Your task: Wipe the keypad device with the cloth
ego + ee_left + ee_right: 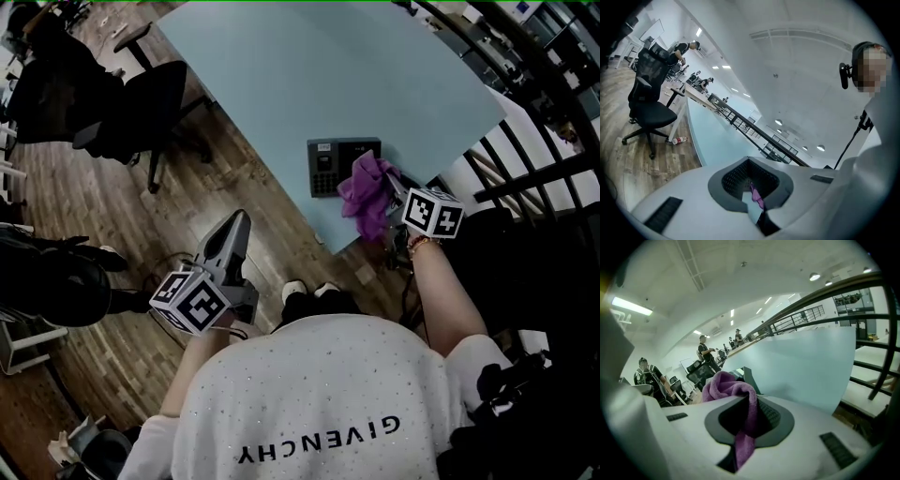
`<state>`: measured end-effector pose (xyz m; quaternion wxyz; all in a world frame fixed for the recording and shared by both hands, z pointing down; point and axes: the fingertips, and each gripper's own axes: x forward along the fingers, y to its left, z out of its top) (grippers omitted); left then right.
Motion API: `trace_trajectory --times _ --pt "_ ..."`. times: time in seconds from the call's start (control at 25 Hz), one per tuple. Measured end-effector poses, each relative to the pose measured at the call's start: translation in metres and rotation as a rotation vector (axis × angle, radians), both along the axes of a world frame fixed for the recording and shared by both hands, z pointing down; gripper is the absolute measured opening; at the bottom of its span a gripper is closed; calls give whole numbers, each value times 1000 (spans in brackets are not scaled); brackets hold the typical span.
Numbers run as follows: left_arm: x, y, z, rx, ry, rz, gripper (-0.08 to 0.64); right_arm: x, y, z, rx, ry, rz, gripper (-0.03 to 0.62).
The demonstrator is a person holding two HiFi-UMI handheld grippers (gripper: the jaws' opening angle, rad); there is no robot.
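A dark wood-plank floor [244, 178] fills the left of the head view, with a black office chair [141, 112] at upper left. In the left gripper view a small red-labelled bottle [679, 139] lies on the floor beside that chair's base. At lower left of centre in the head view, the left gripper [241, 223] hangs over the floor, well apart from the table. Its fingers are drawn together to a narrow slit with nothing between them, and its cube [192, 302] shows black-and-white square markers. A pale blue-green table [309, 66] runs from top centre down to the right. The black keypad device [344, 167] lies flat near the table's near edge, right of centre, its keys and small screen on its left part; no print on it can be read. The purple cloth [367, 195] bunches over the device's right edge, though whether it touches cannot be told. The right gripper [747, 420] is clamped on this cloth, which bulges above its fingers and trails down between them. A black railing [544, 159] stands at the far right. The room is an open office with ceiling lights; people [705, 350] stand in the distance in the right gripper view. The person's white shirt [319, 394] reads "GIVENCHY", upside down.
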<state>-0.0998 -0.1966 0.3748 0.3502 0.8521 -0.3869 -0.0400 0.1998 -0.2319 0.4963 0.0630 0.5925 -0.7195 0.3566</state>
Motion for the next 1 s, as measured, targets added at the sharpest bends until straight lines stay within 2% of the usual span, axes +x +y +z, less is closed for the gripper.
trace_trajectory --times 0.24,0.32,0.4,0.52,0.64,0.72,0.84,1.0 --pt "8 20 -2 -4 -28 -22 0 25 8 -10 46 -31 73 31" --pt "7 27 -2 5 -17 -44 0 23 11 -17 79 -63 51 29" --pt "3 33 -4 19 14 -84 0 5 14 -33 139 -110 -42 28" --pt "-2 38 -9 41 50 -136 0 -47 21 -55 204 -155 -265 28" --pt "-4 42 -8 34 19 -164 0 -104 32 -71 248 -212 -483 28" --pt "-7 46 -5 25 -27 -175 0 -134 37 -68 236 -222 -576 28" --pt "-10 52 -3 26 -62 -192 0 -157 28 -44 169 -123 -610 28" --pt "-14 66 2 22 -61 -235 0 -156 9 -19 118 -35 -549 28"
